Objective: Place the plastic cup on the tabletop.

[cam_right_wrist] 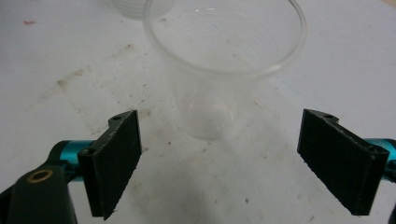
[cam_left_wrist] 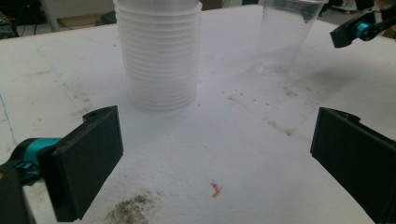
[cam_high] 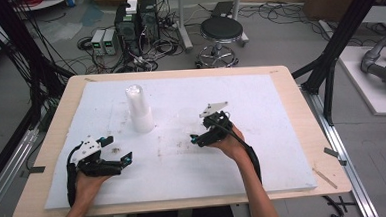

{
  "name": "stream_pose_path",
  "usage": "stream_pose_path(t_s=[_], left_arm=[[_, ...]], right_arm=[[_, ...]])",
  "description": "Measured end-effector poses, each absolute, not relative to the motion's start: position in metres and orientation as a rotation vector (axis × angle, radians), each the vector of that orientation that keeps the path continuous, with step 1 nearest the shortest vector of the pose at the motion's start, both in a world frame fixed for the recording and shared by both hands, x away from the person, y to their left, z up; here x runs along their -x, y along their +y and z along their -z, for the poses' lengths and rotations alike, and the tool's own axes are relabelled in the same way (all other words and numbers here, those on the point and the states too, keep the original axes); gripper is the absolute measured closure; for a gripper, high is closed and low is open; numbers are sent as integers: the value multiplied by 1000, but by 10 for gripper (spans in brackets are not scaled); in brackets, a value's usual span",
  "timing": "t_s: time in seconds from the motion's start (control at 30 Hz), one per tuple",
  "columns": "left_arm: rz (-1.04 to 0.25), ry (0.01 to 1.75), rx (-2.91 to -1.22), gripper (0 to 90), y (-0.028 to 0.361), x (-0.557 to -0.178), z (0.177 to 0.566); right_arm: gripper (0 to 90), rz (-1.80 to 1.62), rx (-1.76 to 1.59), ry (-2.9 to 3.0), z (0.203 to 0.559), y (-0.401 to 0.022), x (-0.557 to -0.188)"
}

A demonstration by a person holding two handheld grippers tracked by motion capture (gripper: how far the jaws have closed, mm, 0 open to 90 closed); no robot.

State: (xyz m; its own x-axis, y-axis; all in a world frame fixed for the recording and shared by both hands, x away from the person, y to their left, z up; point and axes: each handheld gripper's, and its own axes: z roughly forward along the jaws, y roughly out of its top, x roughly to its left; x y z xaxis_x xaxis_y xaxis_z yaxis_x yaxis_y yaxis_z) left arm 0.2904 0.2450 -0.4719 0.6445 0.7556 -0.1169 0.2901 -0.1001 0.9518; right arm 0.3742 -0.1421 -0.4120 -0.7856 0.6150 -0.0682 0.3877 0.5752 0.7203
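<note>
A tall stack of clear plastic cups stands upside down on the white foam sheet. To its right a single clear cup stands upright, mouth up. My right gripper is open just in front of this cup. Its pads do not touch the cup. One of its fingertips appears far off in the left gripper view. My left gripper rests open near the front left, facing the stack, with nothing between its jaws.
The foam sheet lies on a wooden table. A dirt smudge and a small orange scrap lie in front of the left gripper. A stool and electronic boxes stand on the floor beyond the table.
</note>
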Motion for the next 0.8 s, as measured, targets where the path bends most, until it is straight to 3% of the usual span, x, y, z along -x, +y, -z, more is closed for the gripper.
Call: stream_pose_path(t_s=[0.5, 0.8], left_arm=[[-484, 886, -1653, 24, 247, -290, 472], [-495, 870, -1639, 24, 248, -288, 473]], right_arm=[[144, -1312, -946, 2149, 432, -224, -317], [146, -1397, -1010, 1998, 443, -255, -307]])
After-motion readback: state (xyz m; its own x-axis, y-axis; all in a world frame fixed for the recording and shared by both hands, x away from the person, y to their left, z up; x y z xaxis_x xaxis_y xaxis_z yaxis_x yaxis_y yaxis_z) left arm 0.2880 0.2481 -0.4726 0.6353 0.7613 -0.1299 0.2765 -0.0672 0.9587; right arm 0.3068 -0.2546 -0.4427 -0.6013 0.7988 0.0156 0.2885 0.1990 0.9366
